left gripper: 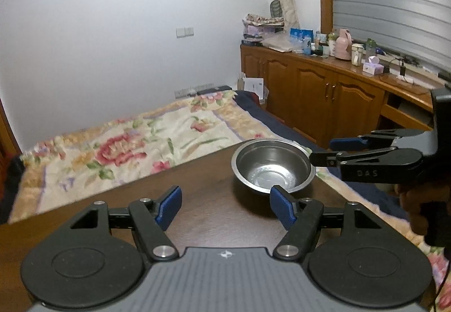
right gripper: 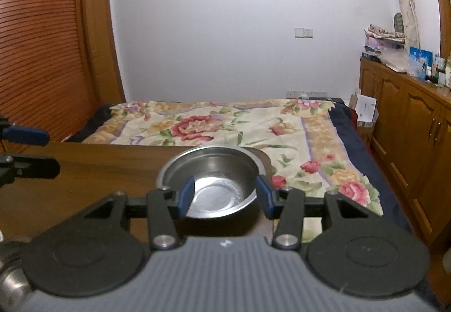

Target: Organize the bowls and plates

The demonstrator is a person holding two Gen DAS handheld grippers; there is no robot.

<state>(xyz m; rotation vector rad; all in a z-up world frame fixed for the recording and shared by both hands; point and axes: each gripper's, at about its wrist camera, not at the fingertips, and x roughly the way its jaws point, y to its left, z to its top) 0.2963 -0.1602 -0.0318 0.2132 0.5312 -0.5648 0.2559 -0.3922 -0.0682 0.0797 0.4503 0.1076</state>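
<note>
**One steel bowl at the table's far corner, both grippers nearby**

A single stainless-steel bowl [left gripper: 272, 165] sits upright on the brown wooden table [left gripper: 157, 199], close to the table's far corner, its rim just short of the edge. No other bowl is clearly visible; a blurred metallic shape [right gripper: 11, 278] at the lower left of the right wrist view cannot be identified.

There are two grippers. The right gripper [right gripper: 227, 195] faces the bowl with its jaws parted; the blue pads [right gripper: 187, 196] stand either side of the bowl's near rim, and no contact with the metal is visible. The left gripper [left gripper: 225, 206] is over bare table to the left of the bowl, its jaws wide apart with nothing between them.

Beyond the bowl lies a bed with a floral blanket [right gripper: 225, 126]. To the right of the bowl runs a wooden cabinet [left gripper: 324, 86], its top crowded with bottles and boxes. Behind the bed is a plain white wall [right gripper: 225, 30]; to the left of the bowl stands a slatted wooden wardrobe [right gripper: 36, 44].
</note>
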